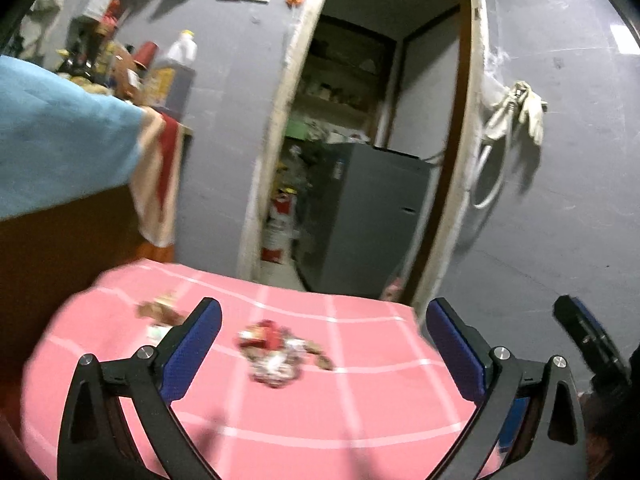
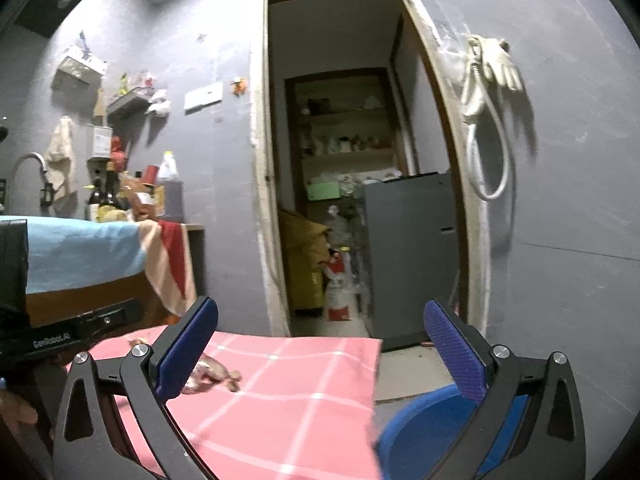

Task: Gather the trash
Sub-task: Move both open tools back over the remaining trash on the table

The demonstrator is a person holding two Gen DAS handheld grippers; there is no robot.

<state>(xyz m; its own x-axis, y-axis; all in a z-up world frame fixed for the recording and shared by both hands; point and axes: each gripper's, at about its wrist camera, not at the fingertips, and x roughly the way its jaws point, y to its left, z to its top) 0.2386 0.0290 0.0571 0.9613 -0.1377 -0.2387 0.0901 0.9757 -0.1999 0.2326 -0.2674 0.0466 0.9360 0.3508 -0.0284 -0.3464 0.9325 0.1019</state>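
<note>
In the left wrist view, a crumpled heap of red, white and brown wrappers (image 1: 280,354) lies in the middle of a pink checked tablecloth (image 1: 360,408). A second brown scrap (image 1: 160,312) sits further left, partly behind my left finger. My left gripper (image 1: 324,324) hangs above the cloth, open, nothing between its blue pads. The right wrist view shows the same cloth (image 2: 288,396) and brown trash (image 2: 212,376) by its left finger. My right gripper (image 2: 320,324) is open and empty, over the table's right edge. The right gripper's body (image 1: 588,336) shows at the left view's right edge.
A blue round bin or seat (image 2: 424,432) stands on the floor right of the table. Behind is a grey wall with an open doorway (image 2: 344,160) to a pantry with a grey fridge (image 2: 408,256). A counter (image 2: 80,248) with a blue cloth and bottles stands left.
</note>
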